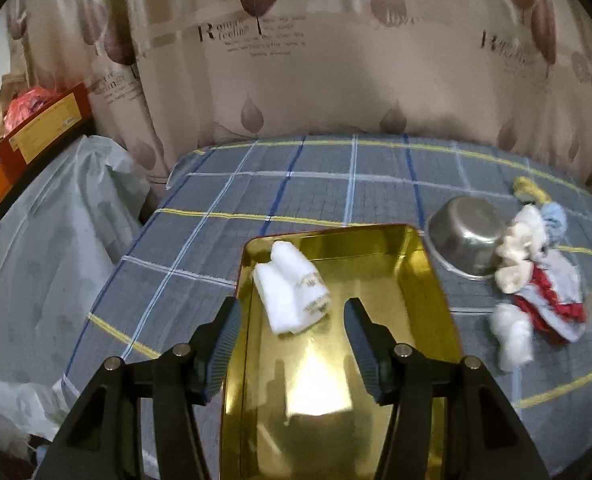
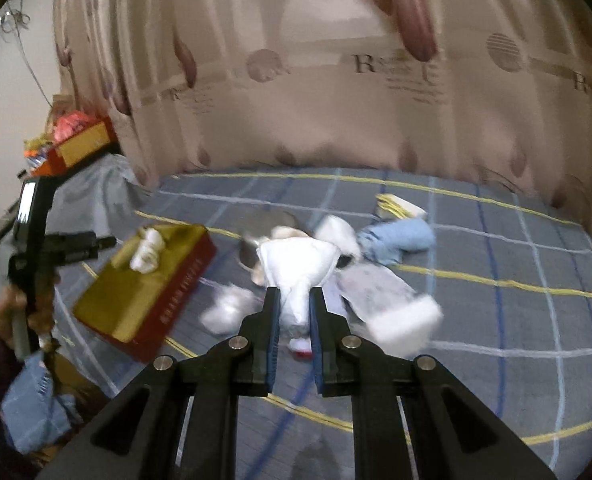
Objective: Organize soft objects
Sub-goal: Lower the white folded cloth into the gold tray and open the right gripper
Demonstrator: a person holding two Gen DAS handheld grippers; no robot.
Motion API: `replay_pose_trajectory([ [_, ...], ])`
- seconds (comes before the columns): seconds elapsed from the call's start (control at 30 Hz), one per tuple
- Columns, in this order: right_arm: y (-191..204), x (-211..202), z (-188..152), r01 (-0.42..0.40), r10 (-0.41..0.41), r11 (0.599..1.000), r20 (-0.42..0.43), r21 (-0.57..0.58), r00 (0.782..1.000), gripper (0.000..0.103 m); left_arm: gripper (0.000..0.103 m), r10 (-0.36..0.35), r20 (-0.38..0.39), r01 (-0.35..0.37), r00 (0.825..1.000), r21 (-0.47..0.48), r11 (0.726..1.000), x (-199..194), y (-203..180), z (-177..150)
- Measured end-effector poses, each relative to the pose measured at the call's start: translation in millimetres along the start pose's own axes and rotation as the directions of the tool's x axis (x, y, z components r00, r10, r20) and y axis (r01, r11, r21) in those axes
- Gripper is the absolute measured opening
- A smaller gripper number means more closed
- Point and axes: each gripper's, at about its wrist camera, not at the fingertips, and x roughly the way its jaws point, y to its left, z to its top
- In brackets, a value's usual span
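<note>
A gold tin tray [image 1: 380, 292] with red sides lies on the checked bedsheet. A folded white towel [image 1: 292, 292] lies in its far left corner. My left gripper [image 1: 292, 308] hangs open above the tray, with nothing between its pads. My right gripper [image 2: 295, 296] is shut on a white cloth bundle [image 2: 296, 264], which it holds above the bed. Under and beyond it lies a pile: a plush toy with a red scarf [image 1: 528, 264], a white fluffy piece [image 1: 512, 336], a folded blue cloth [image 2: 400, 240] and a white-cuffed item [image 2: 400, 312]. The right wrist view is blurred.
A steel bowl [image 1: 466, 232] stands tipped against the plush toy, right of the tray. A small yellow-and-white box [image 2: 400, 206] lies behind the blue cloth. A printed curtain [image 1: 336, 80] hangs behind the bed. Plastic-covered bedding [image 1: 56, 240] and red boxes [image 1: 44, 124] sit past the bed's left edge.
</note>
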Motion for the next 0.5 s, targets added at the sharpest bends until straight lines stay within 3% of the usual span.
replay_pose_trajectory([
  [0.27,49.5,32.2,41.7,-0.154,0.153,0.988,-0.034,-0.031,0.988,0.012,0.055,-0.041,0.005,0.041,0.999,-0.098,0.994,-61.5,9.4,-26.9],
  [0.33,76.2,57.6,53.5,-0.214,0.21,0.975,-0.079,-0.052,0.975,0.012,0.056,-0.038,-0.005,0.037,0.999,-0.141,0.989,-72.9,17.5,-40.5],
  [0.5,147.6,137.3,70.7,-0.279,0.254,0.953,-0.193,-0.117,0.948,0.012,0.057,0.008,-0.054,-0.018,0.999,-0.192,0.981,-76.7,35.8,-67.8],
])
